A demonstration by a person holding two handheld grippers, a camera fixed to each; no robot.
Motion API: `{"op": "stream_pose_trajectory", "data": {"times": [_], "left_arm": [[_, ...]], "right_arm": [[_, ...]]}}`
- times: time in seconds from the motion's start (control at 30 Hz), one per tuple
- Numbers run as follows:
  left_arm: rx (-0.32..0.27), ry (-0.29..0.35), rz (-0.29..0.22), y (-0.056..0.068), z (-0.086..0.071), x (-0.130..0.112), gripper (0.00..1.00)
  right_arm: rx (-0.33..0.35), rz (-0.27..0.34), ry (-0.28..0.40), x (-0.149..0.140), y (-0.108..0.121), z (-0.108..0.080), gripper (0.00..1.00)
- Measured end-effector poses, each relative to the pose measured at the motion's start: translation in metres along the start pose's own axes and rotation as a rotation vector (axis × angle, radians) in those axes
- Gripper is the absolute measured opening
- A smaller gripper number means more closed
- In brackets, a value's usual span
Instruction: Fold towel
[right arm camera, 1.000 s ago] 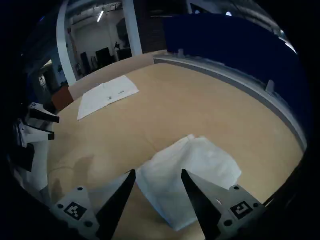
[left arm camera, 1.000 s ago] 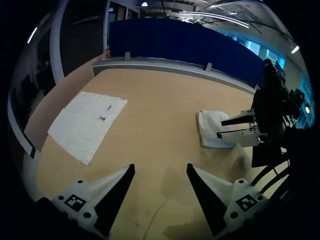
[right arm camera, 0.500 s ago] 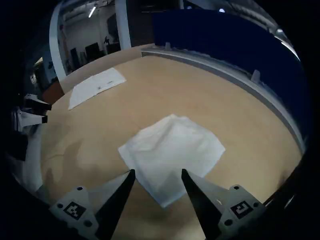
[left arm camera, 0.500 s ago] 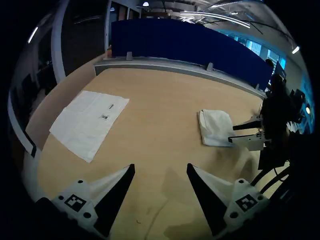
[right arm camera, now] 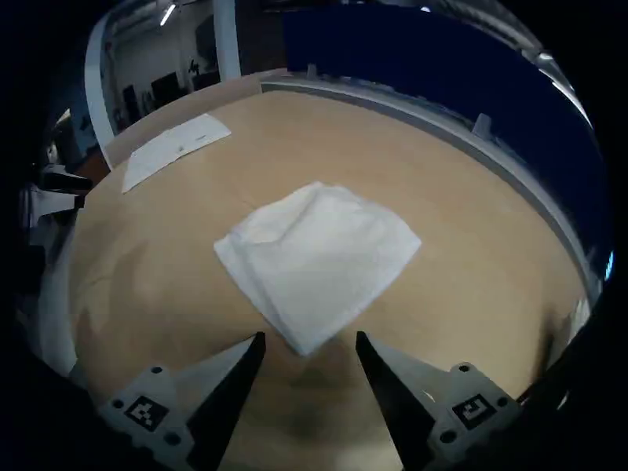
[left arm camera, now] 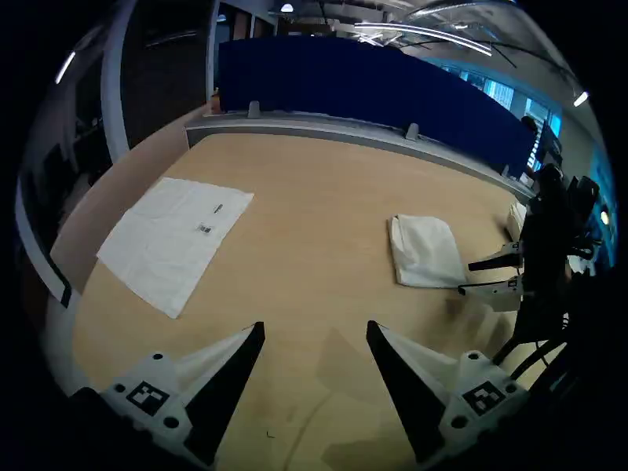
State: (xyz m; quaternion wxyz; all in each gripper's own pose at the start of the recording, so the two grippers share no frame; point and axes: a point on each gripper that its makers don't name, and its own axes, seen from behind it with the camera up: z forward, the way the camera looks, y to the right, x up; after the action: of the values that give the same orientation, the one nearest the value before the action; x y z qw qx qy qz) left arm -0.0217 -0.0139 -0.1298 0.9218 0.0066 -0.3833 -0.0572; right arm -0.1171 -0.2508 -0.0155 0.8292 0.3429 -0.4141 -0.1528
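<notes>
Tabletop (left arm camera: pixel 314 204) — one folded towel (left arm camera: pixel 425 251), one flat cloth (left arm camera: pixel 174 239)

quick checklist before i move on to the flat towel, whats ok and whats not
1. Folded towel let go: ok. It lies on the table, and the right gripper is open and not clamped on it.
2. Fold tidy: ok. It is a compact rectangle with layered edges roughly lined up.
3. Left gripper ready: ok. It is open with nothing between its fingers.
4. Flat towel ready to pick up: ok. It is spread out in one layer, apart from the folded one.
5. Flat towel wholly on the table: cannot tell. Its outer corner lies close to the rim.
</notes>
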Motion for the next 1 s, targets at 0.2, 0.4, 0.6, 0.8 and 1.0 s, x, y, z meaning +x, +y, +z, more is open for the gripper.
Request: {"op": "stream_pose_trajectory", "data": {"times": [0.2, 0.4, 0.6, 0.8, 1.0], "left_arm": [[-0.003, 0.001, 0.002, 0.0024, -0.0005, 0.0008, 0.96], [-0.005, 0.001, 0.002, 0.0040, 0.0007, 0.0002, 0.97], [-0.007, 0.001, 0.003, 0.0038, 0.0014, 0.0010, 0.97], [-0.009, 0.000, -0.001, 0.0034, 0.0032, 0.0009, 0.96], [-0.005, -0.001, 0.001, 0.0012, 0.0055, -0.0002, 0.96]], "right_arm": [[0.006, 0.009, -0.015, -0.0049, -0.0009, 0.0041, 0.67], [0.017, 0.015, -0.028, -0.0082, -0.0035, 0.0055, 0.51], [0.020, 0.031, -0.032, -0.0095, -0.0041, 0.0076, 0.25], [0.035, 0.044, -0.033, -0.0104, -0.0066, 0.0074, 0.19], [0.039, 0.040, -0.029, -0.0101, -0.0086, 0.0058, 0.05]]}}
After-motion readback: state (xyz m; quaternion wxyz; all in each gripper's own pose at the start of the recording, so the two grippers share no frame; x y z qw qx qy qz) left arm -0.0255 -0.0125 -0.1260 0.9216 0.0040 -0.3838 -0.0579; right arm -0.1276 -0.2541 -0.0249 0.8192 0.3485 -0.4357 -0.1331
